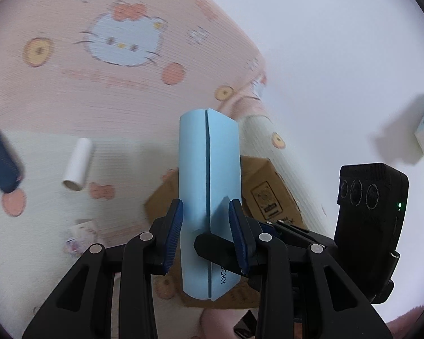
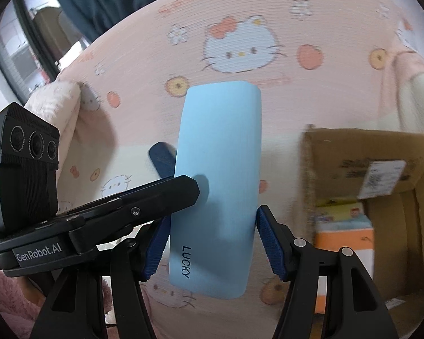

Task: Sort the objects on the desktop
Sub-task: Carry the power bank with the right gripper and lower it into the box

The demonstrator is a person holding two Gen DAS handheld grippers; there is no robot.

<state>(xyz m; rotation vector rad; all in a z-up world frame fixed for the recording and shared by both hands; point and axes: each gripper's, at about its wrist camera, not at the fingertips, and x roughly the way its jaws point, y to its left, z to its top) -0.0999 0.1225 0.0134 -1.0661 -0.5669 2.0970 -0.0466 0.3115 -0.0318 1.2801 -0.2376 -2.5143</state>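
While clamped: both hand-held grippers [image 1: 206, 220] on case [image 1: 209, 169].

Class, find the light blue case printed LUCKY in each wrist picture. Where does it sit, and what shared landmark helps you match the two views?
Left wrist: the light blue case stands centre frame, seam facing the camera, clamped between the left gripper pads.
Right wrist: the same case fills the centre, smooth face showing, between the right gripper pads.
Shared landmark: the cardboard box just right of the case.
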